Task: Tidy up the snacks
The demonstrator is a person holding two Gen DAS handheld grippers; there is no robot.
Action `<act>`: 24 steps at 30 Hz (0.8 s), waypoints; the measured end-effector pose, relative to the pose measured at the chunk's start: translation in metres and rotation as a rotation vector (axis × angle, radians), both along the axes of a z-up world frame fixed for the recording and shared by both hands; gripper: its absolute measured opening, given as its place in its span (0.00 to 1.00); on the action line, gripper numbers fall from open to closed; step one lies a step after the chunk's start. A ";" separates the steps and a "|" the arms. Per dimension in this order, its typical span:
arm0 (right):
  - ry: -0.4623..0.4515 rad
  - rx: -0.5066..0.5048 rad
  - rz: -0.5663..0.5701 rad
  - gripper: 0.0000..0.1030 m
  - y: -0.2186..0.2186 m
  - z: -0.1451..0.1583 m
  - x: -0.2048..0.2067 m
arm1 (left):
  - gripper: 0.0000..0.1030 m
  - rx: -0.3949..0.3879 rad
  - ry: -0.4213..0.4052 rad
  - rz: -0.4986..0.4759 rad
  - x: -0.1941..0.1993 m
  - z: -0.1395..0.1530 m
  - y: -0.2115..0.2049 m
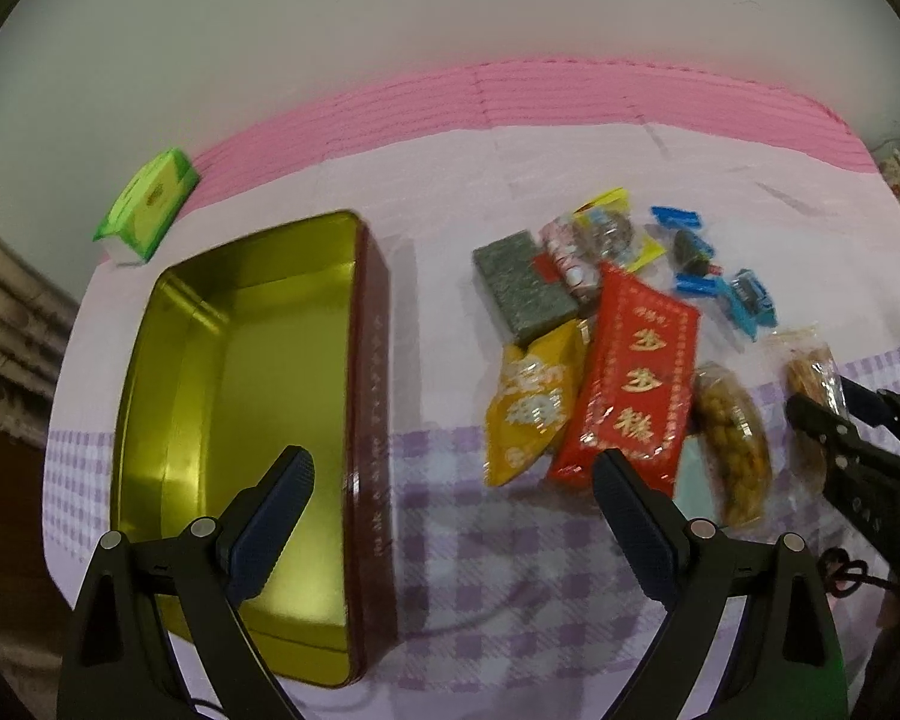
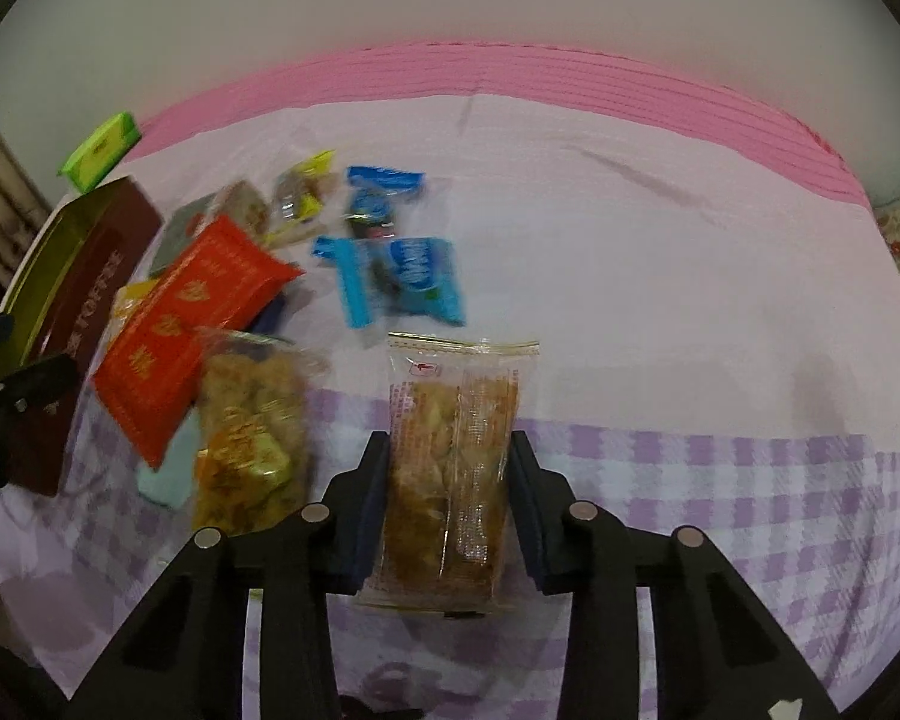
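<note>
Your right gripper [image 2: 450, 480] has its jaws closed on the clear snack packet [image 2: 450, 468], low in the middle of the right wrist frame. Your left gripper [image 1: 450, 480] is wide open and holds nothing, above the right wall of the open gold tin [image 1: 234, 360]; the other snacks [image 1: 624, 372] lie right of the tin.

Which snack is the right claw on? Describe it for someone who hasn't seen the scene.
On the purple-checked cloth, right of the open gold tin and the snack pile, a clear packet of brown crisp pieces lies apart. Only it sits between the right claw pads.
</note>
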State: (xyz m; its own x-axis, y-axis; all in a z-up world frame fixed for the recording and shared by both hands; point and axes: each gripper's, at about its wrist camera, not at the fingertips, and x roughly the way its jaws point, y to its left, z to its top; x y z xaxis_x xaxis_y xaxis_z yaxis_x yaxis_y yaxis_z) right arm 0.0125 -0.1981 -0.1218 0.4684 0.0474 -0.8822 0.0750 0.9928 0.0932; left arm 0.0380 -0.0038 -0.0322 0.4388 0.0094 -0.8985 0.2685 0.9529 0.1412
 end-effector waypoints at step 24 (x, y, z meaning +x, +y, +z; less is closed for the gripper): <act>-0.012 0.027 -0.116 0.34 -0.050 -0.003 -0.003 | 0.79 0.074 0.088 -0.261 0.028 -0.022 -0.069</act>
